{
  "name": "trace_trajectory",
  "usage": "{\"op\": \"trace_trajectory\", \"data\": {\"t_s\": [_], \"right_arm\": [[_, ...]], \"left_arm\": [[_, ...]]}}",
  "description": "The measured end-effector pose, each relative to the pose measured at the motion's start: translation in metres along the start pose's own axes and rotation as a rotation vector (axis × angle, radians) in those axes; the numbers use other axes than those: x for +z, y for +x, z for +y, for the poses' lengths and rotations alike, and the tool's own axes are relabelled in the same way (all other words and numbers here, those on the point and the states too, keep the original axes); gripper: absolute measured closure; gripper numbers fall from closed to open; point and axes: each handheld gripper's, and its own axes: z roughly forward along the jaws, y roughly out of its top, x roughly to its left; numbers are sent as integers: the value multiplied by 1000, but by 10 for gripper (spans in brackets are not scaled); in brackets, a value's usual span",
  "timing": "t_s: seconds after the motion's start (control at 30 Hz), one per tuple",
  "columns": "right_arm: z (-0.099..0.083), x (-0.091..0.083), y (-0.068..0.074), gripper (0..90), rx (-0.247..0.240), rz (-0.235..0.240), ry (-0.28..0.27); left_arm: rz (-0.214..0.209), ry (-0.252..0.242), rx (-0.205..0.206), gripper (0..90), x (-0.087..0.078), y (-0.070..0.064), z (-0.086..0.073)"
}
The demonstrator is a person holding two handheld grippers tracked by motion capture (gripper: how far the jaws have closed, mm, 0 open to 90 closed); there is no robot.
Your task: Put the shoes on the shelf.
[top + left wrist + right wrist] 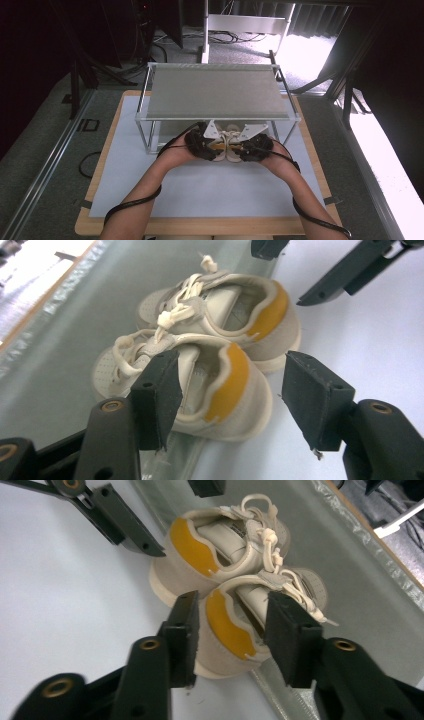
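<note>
Two small cream shoes (229, 136) with yellow heel tabs lie side by side, toes under the rack's lower level and heels toward me. My left gripper (219, 147) is open around the left shoe (235, 385). One of its pads lies over the shoe's opening, and the other pad (312, 400) stands clear of the heel. My right gripper (230, 617) is shut on the heel of the right shoe (225, 630), a pad against each side. The left gripper's jaws flank the other shoe (200, 545) in the right gripper view.
A metal-framed rack (215, 92) with a frosted top shelf stands at the back of the white mat (200, 187). Its lower glass plate (60, 365) carries the shoes' toes. Rack posts (145, 135) stand on both sides of the hands. Cables trail from both grippers along the forearms.
</note>
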Motion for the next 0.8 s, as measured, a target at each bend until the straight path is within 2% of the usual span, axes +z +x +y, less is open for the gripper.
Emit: {"op": "trace_trajectory", "data": {"t_s": [0.13, 0.2, 0.23, 0.33, 0.4, 0.43, 0.5, 0.57, 0.6, 0.67, 0.73, 0.8], "right_arm": [[-8, -5, 8, 724, 13, 6, -13], [-13, -4, 12, 775, 19, 13, 1], [-16, -3, 14, 799, 26, 16, 5], [-25, 3, 18, 859, 40, 3, 21], [-32, 8, 19, 873, 66, -10, 26], [-34, 10, 19, 886, 75, -10, 31], [-37, 14, 19, 892, 85, -32, 34], [-38, 15, 19, 892, 89, -39, 42], [-39, 18, 19, 892, 99, -59, 44], [-40, 19, 17, 894, 114, -55, 38], [-40, 20, 15, 896, 123, -56, 31], [-40, 21, 15, 896, 130, -58, 28]], "left_arm": [[-34, -13, -4, 496, -7, -14, -2], [-13, -4, -10, 548, -6, -21, -4], [-14, 2, -27, 571, -4, -22, -6], [23, 8, -59, 642, 2, -27, -13], [40, 26, -60, 642, 7, -29, -16], [51, 35, -63, 678, 10, -30, -18], [54, 51, -65, 690, 14, -29, -19], [65, 52, -66, 717, 16, -28, -20], [64, 53, -74, 726, 18, -27, -20], [79, 52, -72, 727, 20, -26, -21], [73, 47, -87, 754, 23, -24, -22], [73, 38, -79, 754, 23, -23, -23]]}}
